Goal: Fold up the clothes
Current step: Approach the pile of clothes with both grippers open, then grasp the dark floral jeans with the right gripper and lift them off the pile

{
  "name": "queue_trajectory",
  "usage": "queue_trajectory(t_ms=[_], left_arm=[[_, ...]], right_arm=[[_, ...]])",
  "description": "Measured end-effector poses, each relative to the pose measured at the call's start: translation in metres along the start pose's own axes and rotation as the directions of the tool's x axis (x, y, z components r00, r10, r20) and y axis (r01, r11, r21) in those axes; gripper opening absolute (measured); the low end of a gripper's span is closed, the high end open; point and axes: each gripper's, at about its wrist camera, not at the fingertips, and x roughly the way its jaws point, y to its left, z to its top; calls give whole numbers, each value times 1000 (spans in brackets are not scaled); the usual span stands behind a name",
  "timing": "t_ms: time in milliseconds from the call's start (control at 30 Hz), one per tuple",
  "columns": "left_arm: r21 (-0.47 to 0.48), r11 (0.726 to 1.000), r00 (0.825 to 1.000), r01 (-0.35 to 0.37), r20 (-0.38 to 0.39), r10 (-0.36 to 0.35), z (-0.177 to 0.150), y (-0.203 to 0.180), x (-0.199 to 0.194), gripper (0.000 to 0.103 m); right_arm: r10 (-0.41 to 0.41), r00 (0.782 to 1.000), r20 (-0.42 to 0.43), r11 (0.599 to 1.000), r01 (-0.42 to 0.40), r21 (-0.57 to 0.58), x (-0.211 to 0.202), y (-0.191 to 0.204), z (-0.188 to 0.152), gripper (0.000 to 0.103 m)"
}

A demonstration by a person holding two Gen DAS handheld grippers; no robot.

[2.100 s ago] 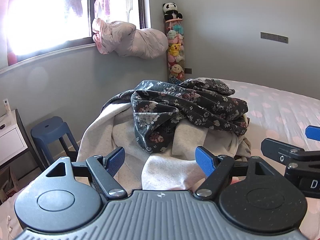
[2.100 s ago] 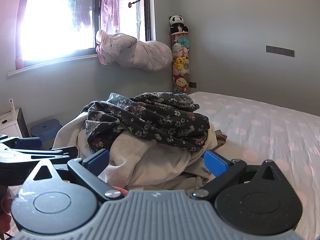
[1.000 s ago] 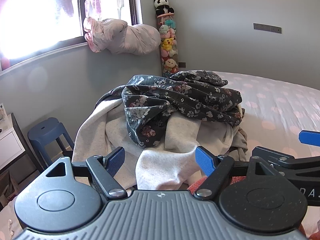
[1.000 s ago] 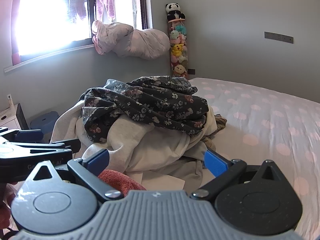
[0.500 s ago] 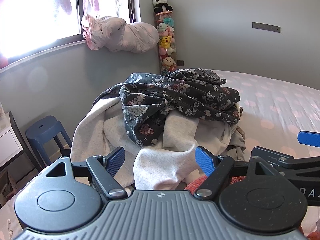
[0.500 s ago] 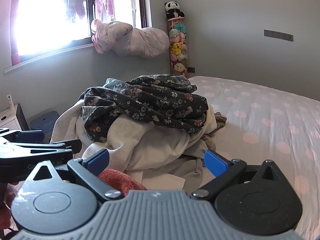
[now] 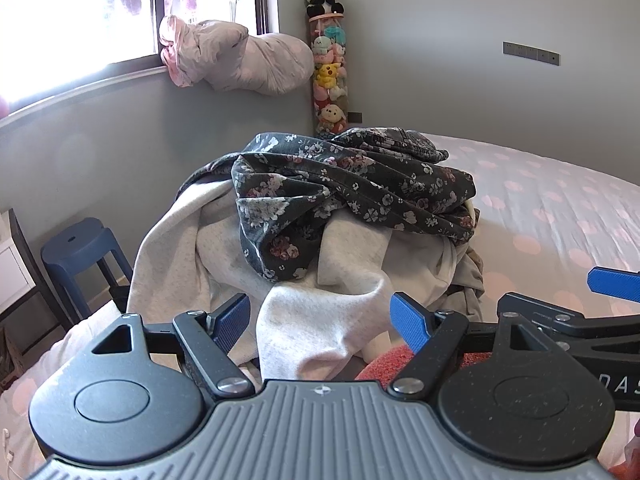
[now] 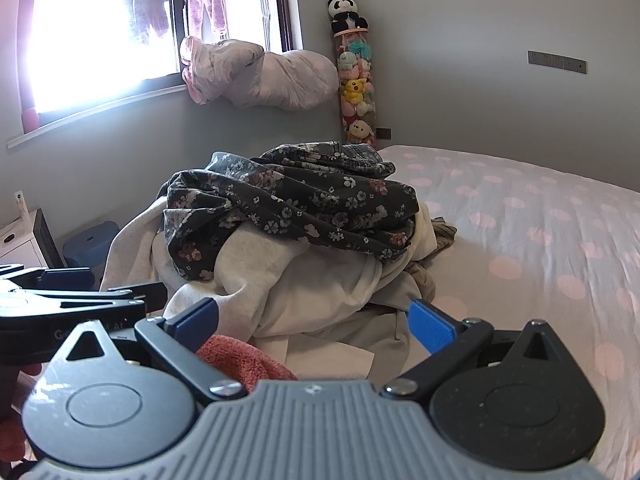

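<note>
A pile of clothes (image 7: 320,240) lies on the bed (image 7: 560,216) straight ahead of both tools. On top of the pile sits a dark flowered garment (image 7: 352,184), and under it a pale grey sweatshirt (image 7: 320,320) spills toward the tools. A fold of the sweatshirt hangs down between the fingers of the left tool (image 7: 320,318), close to them, though no finger is seen pressing on it. The left tool's jaws stand wide apart and hold nothing. Just below and to the right of its right finger lies a red towel (image 7: 396,364).

The right tool (image 8: 314,324) is also spread wide and empty. The pile (image 8: 296,240) lies ahead of it and slightly to its left; the same red towel (image 8: 240,360) lies just behind its left finger, low in the view. Whether the finger touches the towel cannot be told. The two tools sit side by side, each showing at the edge of the other's view. To the right of both tools the spotted bed cover stretches away.
</note>
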Motion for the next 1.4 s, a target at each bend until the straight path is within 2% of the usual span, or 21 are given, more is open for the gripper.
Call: queue_trajectory(t_ms=[200,433,667,900,1133,1400], left_arm=[[3,999,999,37,-2,-37,-2,0,8,76],[-23,998,997,62,-42,-63,3,3,29,76],[-53,998,995,19,-101,-25,12,6,58,76],[-90,996,987,6,-156,-20,23,15,91,76],[-175,984,979,-22,-202,-14,34,27,123,76],[-179,982,973,-59,-232,16,39,36,149,76]], right_arm=[[6,1000,-20,1000,-6,5,8,-5,-2,102],[31,999,-38,999,-32,-38,28,-8,4,102],[71,995,-72,989,-80,-121,59,-7,20,102],[95,990,-101,976,-113,-188,93,-4,38,102],[88,991,-103,962,-111,-248,130,1,56,102],[72,993,-91,941,-98,-324,169,8,69,102]])
